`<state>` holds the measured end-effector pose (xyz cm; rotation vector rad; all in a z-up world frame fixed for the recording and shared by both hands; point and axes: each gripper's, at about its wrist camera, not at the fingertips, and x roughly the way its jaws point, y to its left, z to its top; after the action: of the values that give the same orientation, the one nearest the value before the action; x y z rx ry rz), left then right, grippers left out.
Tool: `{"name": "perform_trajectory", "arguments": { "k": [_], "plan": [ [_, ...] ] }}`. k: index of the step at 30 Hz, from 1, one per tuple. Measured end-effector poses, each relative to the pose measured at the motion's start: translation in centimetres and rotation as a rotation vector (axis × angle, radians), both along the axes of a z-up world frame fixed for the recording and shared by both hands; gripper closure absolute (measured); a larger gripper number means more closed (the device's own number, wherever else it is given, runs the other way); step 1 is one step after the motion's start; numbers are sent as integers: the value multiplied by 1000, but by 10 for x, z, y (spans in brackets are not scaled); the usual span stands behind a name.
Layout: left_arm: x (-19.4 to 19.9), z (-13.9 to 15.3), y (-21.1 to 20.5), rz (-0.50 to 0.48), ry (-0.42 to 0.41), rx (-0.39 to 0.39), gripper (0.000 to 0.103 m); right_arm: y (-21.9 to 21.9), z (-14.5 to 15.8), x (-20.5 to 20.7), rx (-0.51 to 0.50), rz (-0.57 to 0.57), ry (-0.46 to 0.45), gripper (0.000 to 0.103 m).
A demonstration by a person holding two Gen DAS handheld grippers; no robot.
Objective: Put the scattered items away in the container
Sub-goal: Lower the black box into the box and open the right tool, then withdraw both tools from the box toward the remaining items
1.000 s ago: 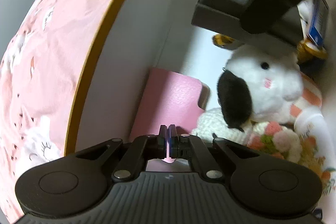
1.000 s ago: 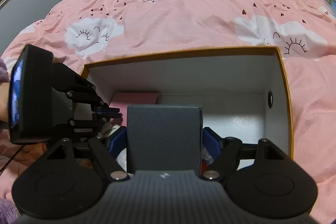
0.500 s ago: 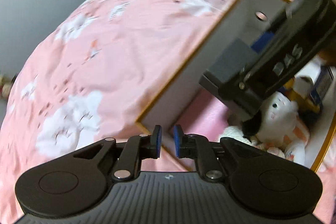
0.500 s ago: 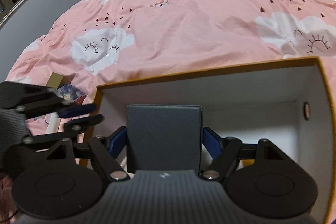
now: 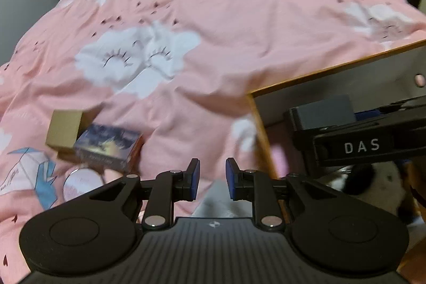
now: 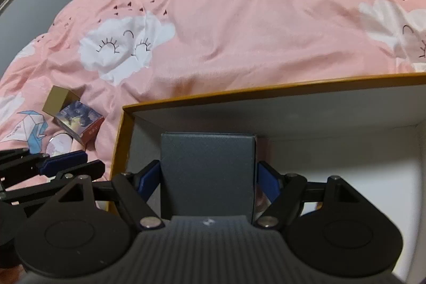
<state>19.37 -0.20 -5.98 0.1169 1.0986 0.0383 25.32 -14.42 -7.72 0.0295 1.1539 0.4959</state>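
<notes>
We see the left tongs (image 5: 212, 178) partly open with nothing between the blue pads (image 5: 193, 178); the jaws have just been opening. They hang over the pink bedspread (image 5: 239, 17), outside the container (image 6: 266, 95), whose orange-edged corner sits just right of them.

The right tongs (image 6: 207, 181) are clamped on a dark grey box (image 6: 207, 172), blue pads pressing both of its sides. The box is held inside the container, near its far-left corner, against the white inner wall. From the left wrist view we see the same grey box (image 5: 323, 111) and the right tongs' body marked DAS, right of the left tongs and inside the container.

Also in the container: a white plush toy with a black patch (image 5: 356, 177), below the right tongs in the left view, blurred. Something pink lies by the container's left wall; we cannot tell what it is.

Still out on the bed, left of the left tongs: a tan cardboard box (image 5: 65, 128), a printed blue-purple box (image 5: 106, 147) touching it, a round pale pink item (image 5: 82, 182) just in front, and a blue-and-white paper crane piece (image 5: 29, 172) at far left. In the right wrist view these sit left of the container, just beyond the left tongs' fingers (image 6: 64, 159).
</notes>
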Motion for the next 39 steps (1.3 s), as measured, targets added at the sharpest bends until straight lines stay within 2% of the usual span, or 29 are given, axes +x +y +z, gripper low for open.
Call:
{"name": "perform_trajectory", "arguments": {
  "k": [11, 16, 23, 25, 27, 35, 38, 39],
  "plan": [
    [8, -22, 16, 37, 56, -16, 78, 20, -20, 14, -25, -5, 41, 24],
    [5, -24, 18, 36, 62, -16, 78, 18, -22, 15, -7, -9, 51, 23],
    [4, -24, 18, 37, 62, -16, 78, -3, -18, 11, 64, -52, 125, 24],
    [4, -25, 19, 40, 65, -18, 78, -8, -16, 9, 60, -58, 119, 30],
    [4, -26, 18, 40, 68, -20, 78, -10, -17, 7, 63, -59, 117, 48],
    [3, -24, 16, 35, 61, -17, 78, -2, -14, 3, 32, -21, 79, 50],
    [-2, -19, 19, 44, 40, -29, 78, -3, -2, -5, 35, -2, 13, 49],
    [-4, -17, 20, 48, 30, -37, 77, -4, 3, -9, 42, 8, -17, 46]
  ]
}}
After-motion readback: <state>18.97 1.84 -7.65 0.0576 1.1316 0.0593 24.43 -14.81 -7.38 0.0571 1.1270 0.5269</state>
